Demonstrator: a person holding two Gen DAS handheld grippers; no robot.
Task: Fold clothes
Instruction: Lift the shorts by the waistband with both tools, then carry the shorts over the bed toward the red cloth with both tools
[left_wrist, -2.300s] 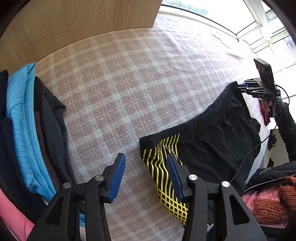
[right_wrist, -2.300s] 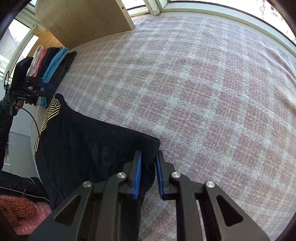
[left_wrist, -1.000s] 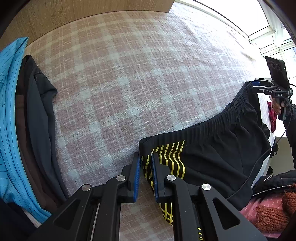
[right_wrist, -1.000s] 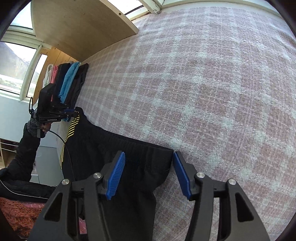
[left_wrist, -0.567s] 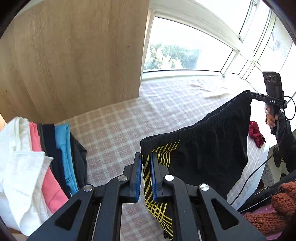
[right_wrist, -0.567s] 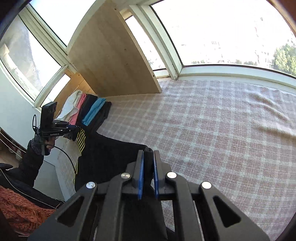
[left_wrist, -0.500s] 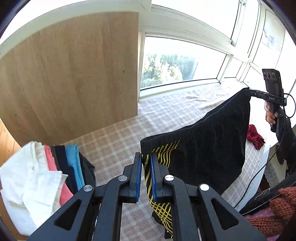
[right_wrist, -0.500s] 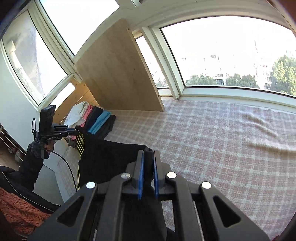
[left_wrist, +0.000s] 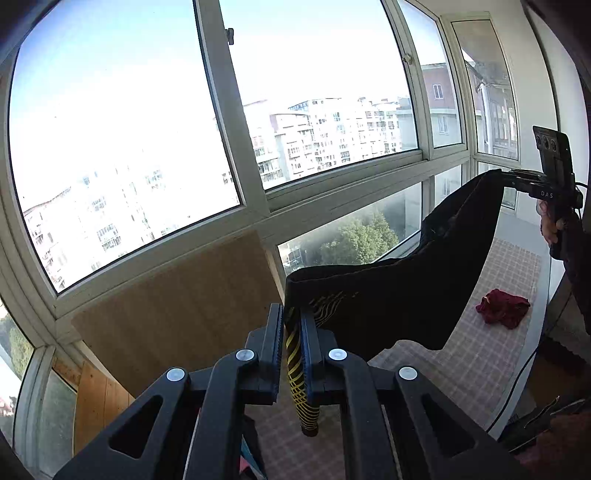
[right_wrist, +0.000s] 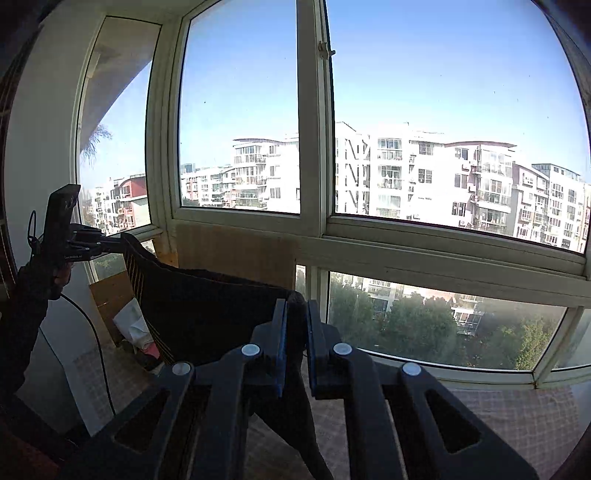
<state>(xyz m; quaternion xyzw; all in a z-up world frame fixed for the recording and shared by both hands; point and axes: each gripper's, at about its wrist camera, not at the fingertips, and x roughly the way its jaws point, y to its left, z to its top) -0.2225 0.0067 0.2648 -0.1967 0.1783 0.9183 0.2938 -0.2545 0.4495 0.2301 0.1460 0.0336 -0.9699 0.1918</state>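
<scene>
Left gripper (left_wrist: 291, 332) and right gripper (right_wrist: 294, 332) each clamp a waistband corner of the black yellow-striped fabric shorts (left_wrist: 399, 295), suspended above the pink checked cloth surface (left_wrist: 480, 350), presumably to hang flat before folding.

A pink-and-white checked woven bed cover (left_wrist: 491, 343) spreads below and to the right of the left gripper (left_wrist: 291, 334). On it, well off to that gripper's right, lies a crumpled dark red cloth (left_wrist: 503, 311), alone on the checks. From the right wrist, the same checked cover (right_wrist: 517, 417) shows under and to the right of the right gripper (right_wrist: 294, 334); far to its lower left, a white and pink heap of folded clothes (right_wrist: 135, 332) sits at the cover's end.
</scene>
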